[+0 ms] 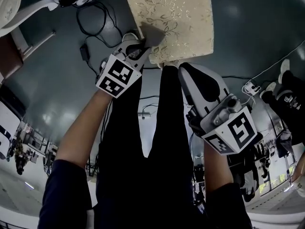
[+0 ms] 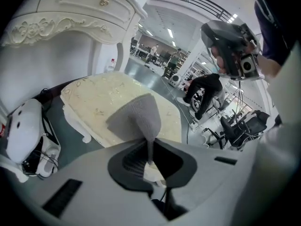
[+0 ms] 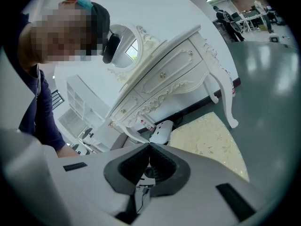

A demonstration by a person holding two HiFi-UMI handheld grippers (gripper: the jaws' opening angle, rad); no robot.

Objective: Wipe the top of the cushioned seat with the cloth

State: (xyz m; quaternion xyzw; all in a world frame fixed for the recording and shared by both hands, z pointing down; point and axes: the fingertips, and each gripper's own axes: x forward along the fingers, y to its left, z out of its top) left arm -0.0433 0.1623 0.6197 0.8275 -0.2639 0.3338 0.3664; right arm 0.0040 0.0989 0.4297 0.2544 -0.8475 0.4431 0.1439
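- At the near left corner of the cushioned seat (image 1: pixel 176 13), the left gripper (image 1: pixel 141 46) has its jaws clamped on a grey cloth (image 1: pixel 153 36).
- Seen from the left gripper view, the cloth (image 2: pixel 134 119) is pinched narrow between the jaws and widens away from them. Its long axis runs straight ahead along the jaws, with the broad end over the cream floral cushion (image 2: pixel 94 95).
- Just off the seat's front edge, the right gripper (image 1: pixel 186 70) points toward the seat, beside the left one and apart from the cloth.
- From its own view, the right gripper (image 3: pixel 149 147) has its jaws pressed together with nothing between them.
- Beyond the seat (image 3: pixel 211 138) stands a white carved dressing table (image 3: pixel 174 74).
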